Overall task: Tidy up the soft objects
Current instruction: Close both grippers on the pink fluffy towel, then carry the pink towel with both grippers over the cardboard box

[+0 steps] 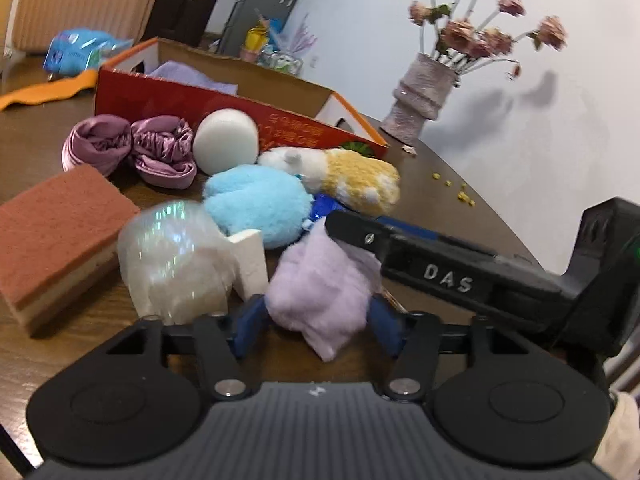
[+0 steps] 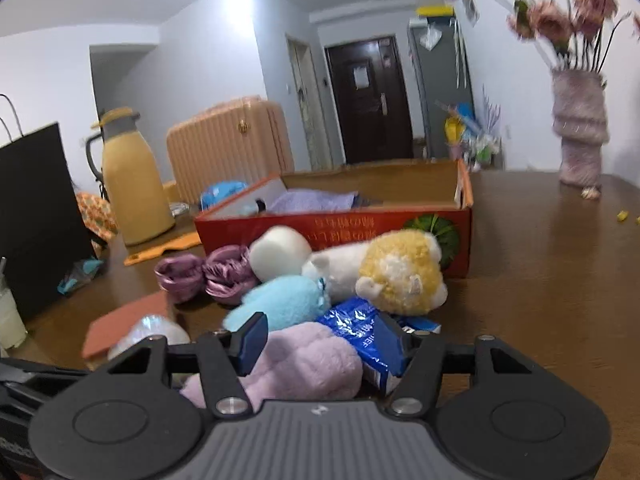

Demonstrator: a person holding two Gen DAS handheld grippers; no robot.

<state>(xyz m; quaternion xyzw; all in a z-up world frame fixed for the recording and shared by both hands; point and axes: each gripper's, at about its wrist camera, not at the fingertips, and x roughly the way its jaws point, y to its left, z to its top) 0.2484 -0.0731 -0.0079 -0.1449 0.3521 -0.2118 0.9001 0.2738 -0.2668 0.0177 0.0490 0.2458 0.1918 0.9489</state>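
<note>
A lilac plush (image 1: 316, 292) lies at the near edge of a pile on the brown table (image 2: 540, 280). My left gripper (image 1: 318, 320) is shut on it, a blue pad on each side. My right gripper (image 2: 322, 346) also closes around the lilac plush (image 2: 304, 360). Its left pad presses the fluff and its right pad rests against a blue packet (image 2: 356, 328). In the left wrist view, the right gripper's black finger (image 1: 440, 268) crosses above the plush. Behind stands an open red box (image 2: 332, 228) with a lilac towel (image 2: 312, 202) inside.
Still in the pile are a blue plush (image 1: 256, 204), a yellow-white plush (image 1: 352, 176), a white foam ball (image 1: 226, 140), purple satin scrunchies (image 1: 132, 148), a brown sponge (image 1: 56, 232) and a clear-wrapped bundle (image 1: 176, 260). A flower vase (image 2: 580, 128) stands back right, a yellow flask (image 2: 132, 184) left.
</note>
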